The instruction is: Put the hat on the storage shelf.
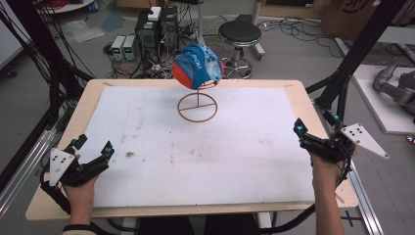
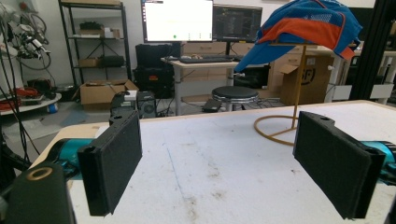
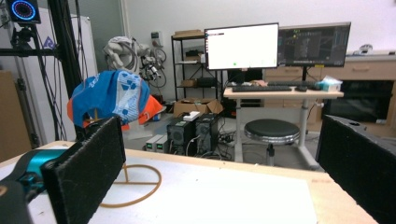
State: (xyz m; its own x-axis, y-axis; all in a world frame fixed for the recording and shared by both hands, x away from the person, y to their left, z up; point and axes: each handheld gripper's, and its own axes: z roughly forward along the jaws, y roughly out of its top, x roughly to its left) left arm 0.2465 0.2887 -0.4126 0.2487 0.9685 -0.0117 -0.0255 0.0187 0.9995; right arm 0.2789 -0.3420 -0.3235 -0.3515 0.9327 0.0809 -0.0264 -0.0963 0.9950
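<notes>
A blue and orange cap (image 1: pixel 196 66) hangs on top of a thin gold wire stand (image 1: pixel 197 106) with a ring base, at the far middle of the white mat (image 1: pixel 205 156). My left gripper (image 1: pixel 94 144) rests open at the mat's near left corner, held by a hand. The right gripper (image 1: pixel 318 125) is open at the table's right edge. Both are far from the cap, with nothing between their jaws. In the left gripper view the cap (image 2: pixel 308 25) and stand (image 2: pixel 280 126) sit ahead to the right. In the right gripper view the cap (image 3: pixel 112 98) is ahead to the left, above the stand's ring (image 3: pixel 135 186).
The mat lies on a wooden table (image 1: pixel 93 93). Beyond the far edge stand a black stool (image 1: pixel 240 34) and computer boxes (image 1: pixel 156 29) on the floor. Black frame posts (image 1: pixel 352 54) rise at both sides. A desk with monitors (image 3: pixel 243 46) stands farther back.
</notes>
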